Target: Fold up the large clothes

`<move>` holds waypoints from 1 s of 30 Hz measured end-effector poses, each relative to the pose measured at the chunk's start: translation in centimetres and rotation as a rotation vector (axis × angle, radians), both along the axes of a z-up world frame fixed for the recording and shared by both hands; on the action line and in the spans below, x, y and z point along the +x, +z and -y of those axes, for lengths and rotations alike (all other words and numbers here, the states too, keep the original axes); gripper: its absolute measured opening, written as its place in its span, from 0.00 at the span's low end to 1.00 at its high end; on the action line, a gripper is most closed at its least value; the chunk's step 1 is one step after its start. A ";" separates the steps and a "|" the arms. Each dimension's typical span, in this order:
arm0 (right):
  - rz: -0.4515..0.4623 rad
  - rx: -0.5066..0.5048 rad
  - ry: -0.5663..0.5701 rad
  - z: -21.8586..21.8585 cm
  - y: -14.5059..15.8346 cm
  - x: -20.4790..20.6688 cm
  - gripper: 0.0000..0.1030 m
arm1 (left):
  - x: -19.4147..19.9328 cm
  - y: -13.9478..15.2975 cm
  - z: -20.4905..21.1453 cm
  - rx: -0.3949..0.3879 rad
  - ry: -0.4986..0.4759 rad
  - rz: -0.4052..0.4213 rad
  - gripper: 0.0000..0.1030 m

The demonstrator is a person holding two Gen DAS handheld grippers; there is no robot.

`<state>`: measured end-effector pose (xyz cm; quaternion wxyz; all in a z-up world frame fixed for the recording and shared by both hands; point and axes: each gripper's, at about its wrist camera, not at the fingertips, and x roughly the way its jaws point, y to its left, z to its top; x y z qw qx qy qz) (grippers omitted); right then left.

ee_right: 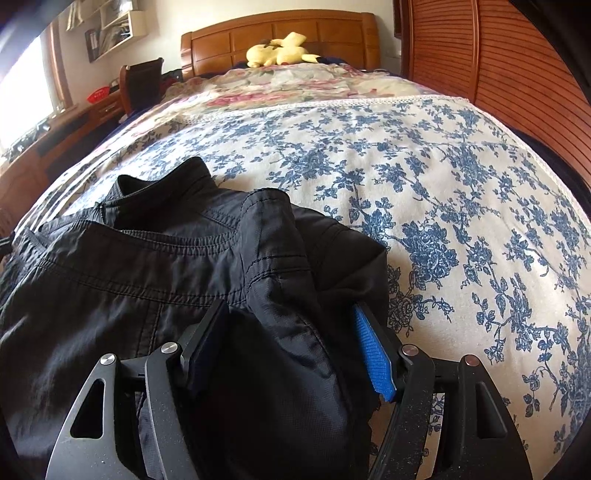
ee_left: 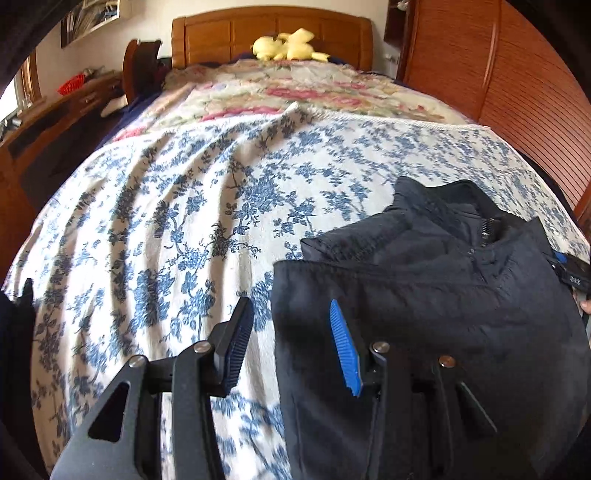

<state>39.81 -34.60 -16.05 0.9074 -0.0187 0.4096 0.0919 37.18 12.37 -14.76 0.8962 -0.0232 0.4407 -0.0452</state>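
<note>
A black jacket (ee_left: pixel 424 295) lies on the blue-flowered bedspread (ee_left: pixel 166 221) with its collar (ee_left: pixel 443 199) and zip pointing up the bed. My left gripper (ee_left: pixel 290 302) hovers open over the jacket's left edge; one finger is above the bedspread, the blue-padded one above the cloth. In the right wrist view the jacket (ee_right: pixel 147 266) fills the left half, and a bunched fold of it (ee_right: pixel 280 332) rises between the fingers of my right gripper (ee_right: pixel 288 310). Those jaws stand wide, and most of the blue pad (ee_right: pixel 373 354) shows bare beside the fold.
The blue-flowered bedspread (ee_right: pixel 443 184) covers the near half of the bed, with a pink floral blanket (ee_left: pixel 295 92) beyond. A yellow plush toy (ee_left: pixel 288 44) sits by the wooden headboard (ee_left: pixel 273 29). A slatted wooden wardrobe (ee_left: pixel 498 74) stands on the right, and a desk (ee_left: pixel 55 110) and chair (ee_right: pixel 142 81) on the left.
</note>
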 end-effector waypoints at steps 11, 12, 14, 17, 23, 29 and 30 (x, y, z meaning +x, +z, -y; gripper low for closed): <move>0.031 0.095 0.104 0.1 1.5 -0.9 0.07 | 1.3 -1.9 0.4 -0.013 -0.042 -0.045 0.04; 0.041 0.100 0.118 0.0 1.8 -1.1 0.05 | 1.2 -1.7 0.5 0.001 -0.046 -0.035 0.03; 0.071 0.078 0.145 -0.4 2.6 -1.6 0.04 | 0.7 -0.3 0.9 0.044 -0.038 0.010 0.02; 0.124 0.042 0.158 -0.7 4.4 -1.9 0.03 | 0.5 2.2 1.4 0.091 -0.029 0.092 0.02; 0.226 0.023 0.158 -0.3 9.4 0.3 0.02 | 2.4 7.4 1.7 0.152 0.032 0.236 0.02; 0.223 0.007 -0.005 1.9 10.5 5.3 0.02 | 6.3 9.8 2.0 0.141 0.077 0.289 0.02; 0.206 0.008 -0.024 2.1 10.1 6.1 0.02 | 7.0 9.7 2.3 0.152 0.076 0.285 0.02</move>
